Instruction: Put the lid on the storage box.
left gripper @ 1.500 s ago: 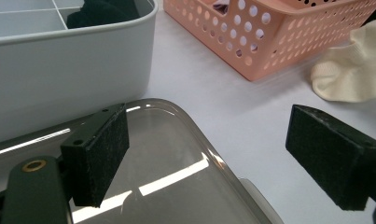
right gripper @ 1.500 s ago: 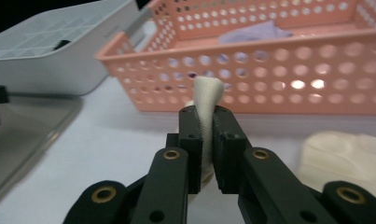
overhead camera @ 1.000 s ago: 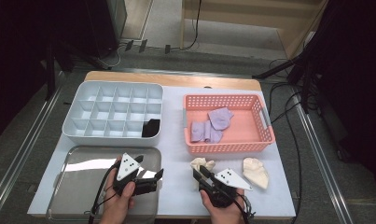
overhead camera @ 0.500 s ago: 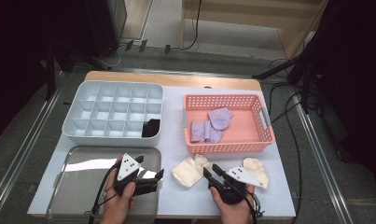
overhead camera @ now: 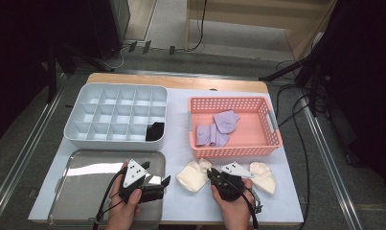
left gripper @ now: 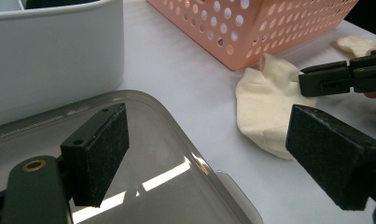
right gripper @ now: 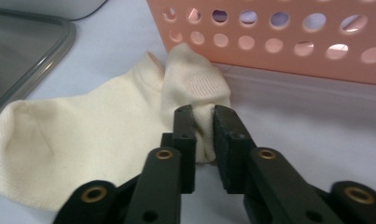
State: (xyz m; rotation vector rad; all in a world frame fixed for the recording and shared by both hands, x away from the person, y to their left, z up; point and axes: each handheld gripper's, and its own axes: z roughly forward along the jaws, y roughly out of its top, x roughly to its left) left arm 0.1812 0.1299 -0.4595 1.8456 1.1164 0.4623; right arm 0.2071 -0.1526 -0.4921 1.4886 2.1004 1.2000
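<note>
Cream sock (right gripper: 106,140) is laid flat on the white table (overhead camera: 181,143), just in front of the pink basket (overhead camera: 233,129), with a fold pinched by the right gripper (right gripper: 203,122), jaws just closed on it. Left gripper (left gripper: 209,149) is held wide apart over the metal tray (overhead camera: 85,187), nothing gripped.

Grey divided tray (overhead camera: 115,115) holding black item (overhead camera: 155,131); pink basket (overhead camera: 232,146) with purple socks (overhead camera: 218,128); metal tray (overhead camera: 83,187).

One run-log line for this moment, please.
right gripper: just closing, pinching cream sock beside pink basket | left gripper: open, over metal tray
</note>
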